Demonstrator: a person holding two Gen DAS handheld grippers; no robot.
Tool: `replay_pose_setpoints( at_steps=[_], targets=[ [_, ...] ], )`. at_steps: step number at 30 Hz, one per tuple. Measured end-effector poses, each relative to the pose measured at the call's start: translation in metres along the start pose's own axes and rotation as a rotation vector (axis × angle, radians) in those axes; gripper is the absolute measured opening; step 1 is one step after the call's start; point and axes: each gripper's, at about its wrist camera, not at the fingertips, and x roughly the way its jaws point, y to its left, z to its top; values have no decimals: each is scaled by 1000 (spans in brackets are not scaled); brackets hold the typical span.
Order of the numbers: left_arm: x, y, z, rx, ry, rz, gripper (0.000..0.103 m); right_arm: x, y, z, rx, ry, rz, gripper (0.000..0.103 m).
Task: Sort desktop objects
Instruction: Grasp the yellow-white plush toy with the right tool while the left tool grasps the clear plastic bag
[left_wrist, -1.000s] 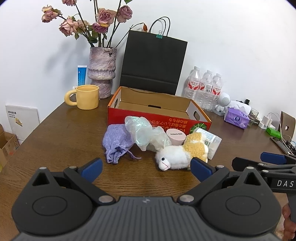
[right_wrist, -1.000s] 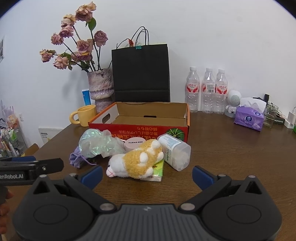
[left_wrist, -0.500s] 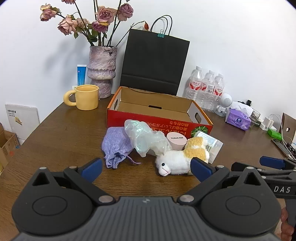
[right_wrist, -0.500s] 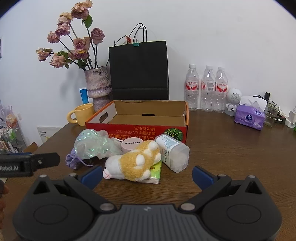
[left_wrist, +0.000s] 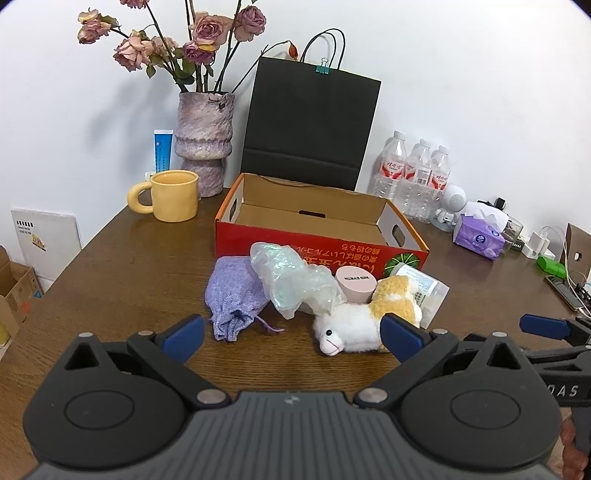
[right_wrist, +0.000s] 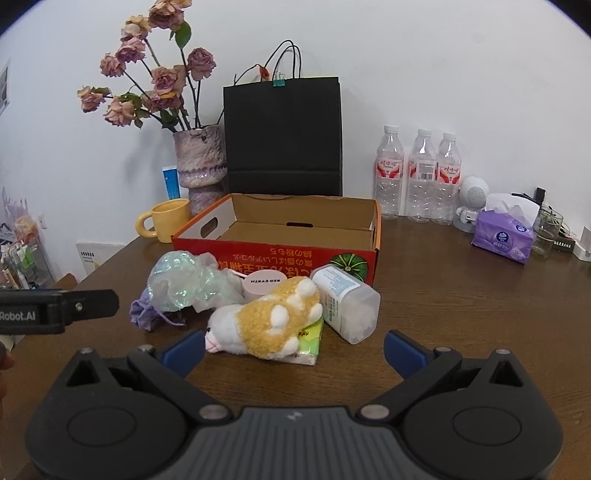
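Observation:
A pile lies on the brown table in front of an open red cardboard box: a purple drawstring pouch, a crumpled clear plastic bag, a pink round jar, a white-and-yellow plush toy, a clear plastic container and a green packet under the plush. My left gripper is open and empty, short of the pouch and plush. My right gripper is open and empty, just before the plush.
A yellow mug, a vase of dried roses and a black paper bag stand behind the box. Water bottles, a purple tissue pack and chargers sit at the right.
Both grippers have drawn a little nearer to the pile; the plush now sits closer to the right gripper's fingers. Both stay open.

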Motion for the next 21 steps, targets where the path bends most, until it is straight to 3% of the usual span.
replay_pose_setpoints(
  at_steps=[11,16,19,21],
  targets=[
    [47,5,18,42,3,28,103,57,-3,12,8,39,59,103],
    [80,5,32,-8,11,15,103,91,-1,19,51,85,62,102],
    [104,4,37,-34,47,17,102,110,-1,19,88,120,62,96],
    [117,3,37,-37,77,-4,96,114,-3,18,114,129,74,86]
  ],
)
